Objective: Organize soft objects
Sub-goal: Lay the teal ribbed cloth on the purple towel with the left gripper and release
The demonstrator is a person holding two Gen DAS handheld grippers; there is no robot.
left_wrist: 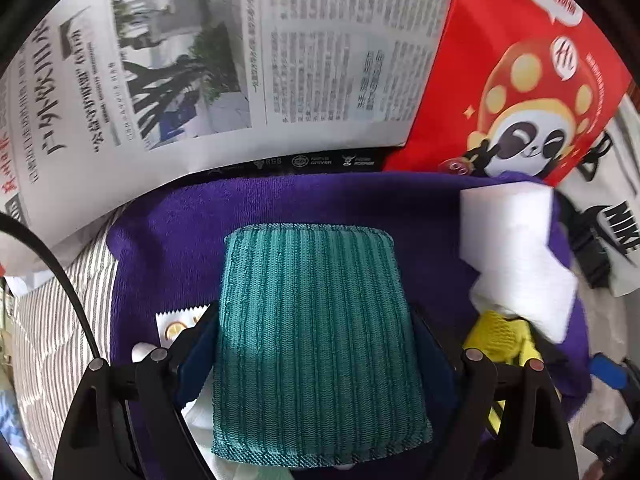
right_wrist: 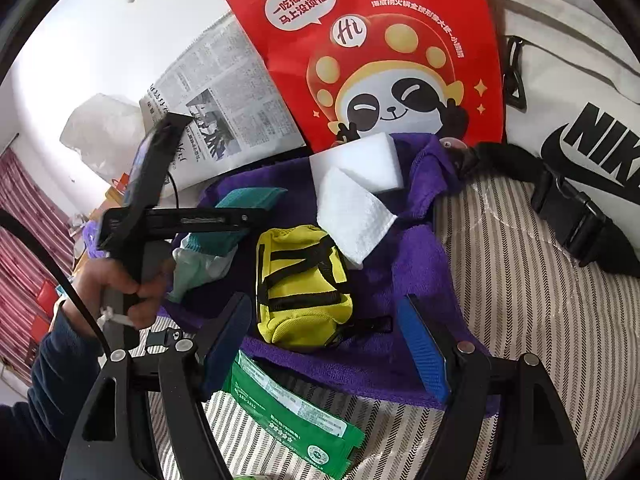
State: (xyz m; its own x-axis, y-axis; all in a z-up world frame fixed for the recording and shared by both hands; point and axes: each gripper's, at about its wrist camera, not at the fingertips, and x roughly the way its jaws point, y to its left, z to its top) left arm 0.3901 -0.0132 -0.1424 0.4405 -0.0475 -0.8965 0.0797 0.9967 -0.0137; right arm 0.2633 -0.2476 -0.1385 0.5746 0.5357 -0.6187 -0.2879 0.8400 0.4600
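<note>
My left gripper [left_wrist: 316, 332] is shut on a teal ribbed cloth [left_wrist: 316, 328] and holds it over a purple towel [left_wrist: 180, 232]. From the right wrist view the left gripper [right_wrist: 224, 216] grips the teal cloth [right_wrist: 248, 198] above the towel [right_wrist: 416, 264]. A yellow pouch [right_wrist: 300, 288] with black straps lies on the towel, with a white sponge block [right_wrist: 360, 164] and a white wipe [right_wrist: 352, 216] behind it. My right gripper [right_wrist: 324, 340] is open, its fingers either side of the pouch's near end. The sponge [left_wrist: 504, 220] and pouch [left_wrist: 500, 336] show right of the cloth.
A red panda-print bag [right_wrist: 380, 60] and a newspaper [right_wrist: 224, 104] stand behind the towel. A white Nike bag [right_wrist: 580, 120] with a black buckle strap [right_wrist: 572, 216] lies at right. A green packet [right_wrist: 288, 404] lies on the striped bedding [right_wrist: 540, 300].
</note>
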